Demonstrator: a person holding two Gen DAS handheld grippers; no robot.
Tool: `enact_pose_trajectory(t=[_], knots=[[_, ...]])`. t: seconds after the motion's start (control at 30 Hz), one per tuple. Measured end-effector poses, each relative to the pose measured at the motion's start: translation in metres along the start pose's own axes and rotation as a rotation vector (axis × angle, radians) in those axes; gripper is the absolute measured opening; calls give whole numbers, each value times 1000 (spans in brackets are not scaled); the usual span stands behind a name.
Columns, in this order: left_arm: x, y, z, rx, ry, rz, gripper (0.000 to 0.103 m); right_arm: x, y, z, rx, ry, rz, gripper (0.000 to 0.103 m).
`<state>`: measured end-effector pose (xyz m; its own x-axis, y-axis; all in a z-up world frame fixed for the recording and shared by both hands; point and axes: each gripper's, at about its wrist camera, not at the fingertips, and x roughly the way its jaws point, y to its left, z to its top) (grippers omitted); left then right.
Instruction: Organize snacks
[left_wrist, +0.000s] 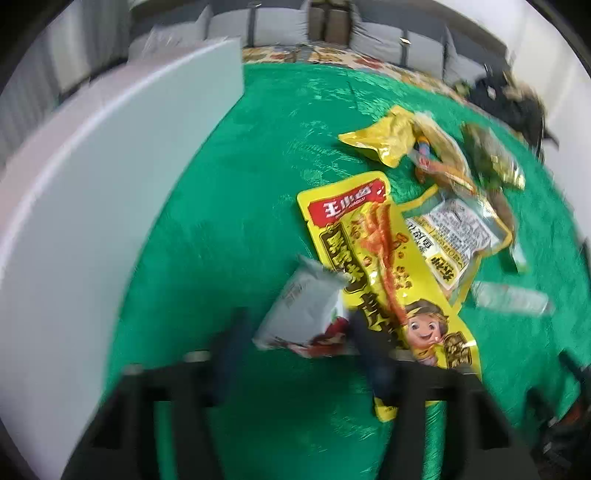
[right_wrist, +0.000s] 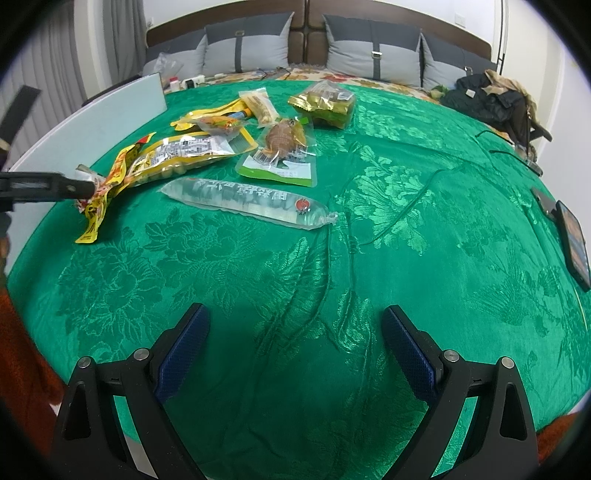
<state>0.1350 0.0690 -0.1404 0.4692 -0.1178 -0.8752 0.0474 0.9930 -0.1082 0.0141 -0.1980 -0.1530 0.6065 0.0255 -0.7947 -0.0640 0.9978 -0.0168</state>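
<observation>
A: Several snack packets remain heaped at the upper left of the right wrist frame, on a green bedspread (right_wrist: 369, 229). Nearest the left gripper (left_wrist: 295, 354) is a small grey packet (left_wrist: 306, 314), at lower centre of the left wrist frame, lying between the spread fingers; the blur leaves contact unclear.

B: And the long yellow packet (left_wrist: 373, 266)?

A: It runs down the frame's middle, one end under the gripper's right-hand finger (left_wrist: 373, 354). A clear-fronted yellow pouch (right_wrist: 184, 155) lies just beside it, and a long transparent tube pack (right_wrist: 251, 201) sits nearest the frame's centre.

B: The right gripper (right_wrist: 295, 347)?

A: It hovers at the bottom of its frame, fingers wide apart, holding nothing, well apart from the pile.

B: How far along?

A: Barely begun, by appearance. A green-labelled pouch (right_wrist: 280, 155) and a gold bag (right_wrist: 325, 103) lie loose too. A white board (left_wrist: 122, 192) stands at the left; whether it marks the destination cannot be told.
</observation>
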Motion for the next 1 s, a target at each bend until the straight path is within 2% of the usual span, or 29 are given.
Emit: enact_pose_trajectory(t=[0.07, 0.17, 0.43, 0.83, 0.93, 1.0], knots=[[-2, 3, -4, -23, -21, -1, 45, 0, 0, 0, -3, 0, 2, 97], [-10, 4, -13, 2, -35, 12, 44, 0, 0, -1, -7, 0, 5, 97], [-24, 18, -41, -60, -60, -40, 44, -1, -1, -1, -6, -1, 5, 97], [-32, 19, -51, -78, -98, -94, 44, 0, -1, -2, -8, -7, 6, 97], [-36, 22, -52, -86, -113, -104, 44, -2, -7, 1, -14, 26, 46, 95], [-40, 25, -53, -92, -125, -116, 44, -11, -17, 6, 38, -11, 77, 95]])
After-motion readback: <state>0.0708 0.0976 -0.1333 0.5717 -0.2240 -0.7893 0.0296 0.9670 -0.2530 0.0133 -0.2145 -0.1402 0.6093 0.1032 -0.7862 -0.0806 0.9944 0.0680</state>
